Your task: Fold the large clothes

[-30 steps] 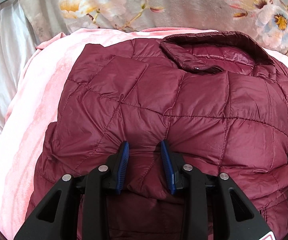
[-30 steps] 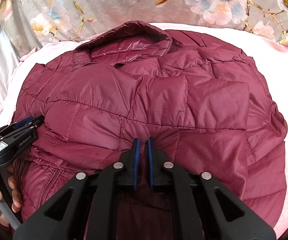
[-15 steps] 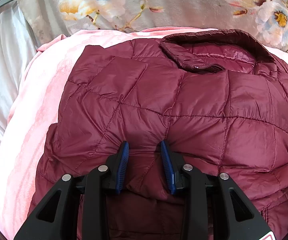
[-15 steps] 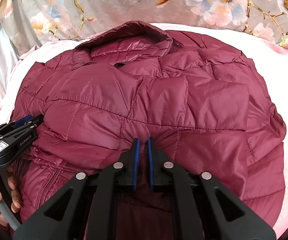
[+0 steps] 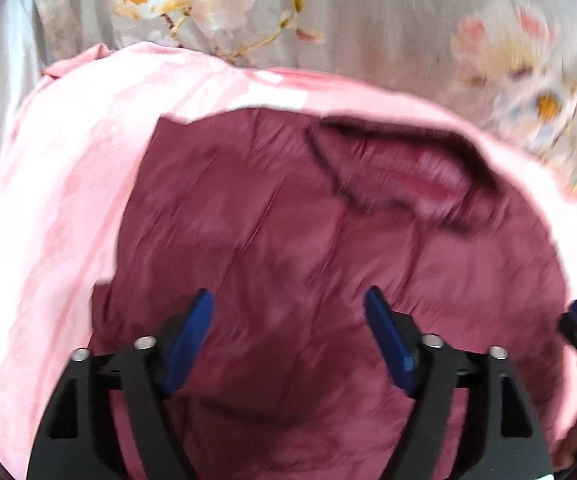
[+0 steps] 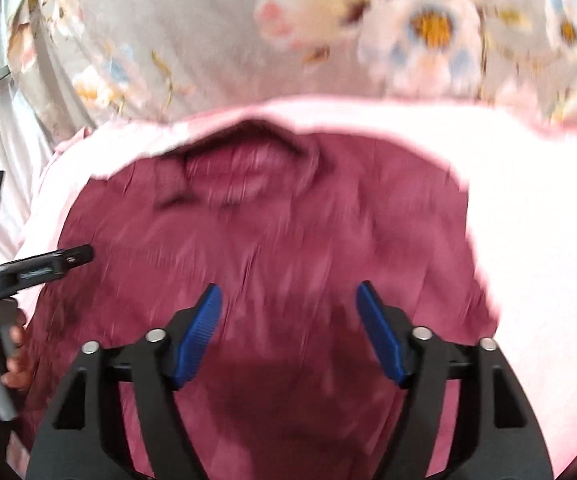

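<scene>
The jacket (image 5: 288, 240), clamped at its near edge a second ago, is now released: both the left claw (image 5: 288, 332) and right claw (image 6: 288, 328) are opening, nothing between them. The jacket is left folded on the pink blanket (image 5: 60, 184), so this fold is judged complete.

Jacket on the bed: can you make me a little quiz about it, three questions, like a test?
1. True or false: the jacket is blue.
2. What lies right under the jacket? A) pink blanket B) wooden floor C) green towel
3. Fill in: the jacket's collar is at the ___ end from the grippers.

Key
1. False: it is dark red.
2. A.
3. Far. The left gripper and right gripper are opening above the near end, with only jacket seen between the fingers, not pinched.
</scene>
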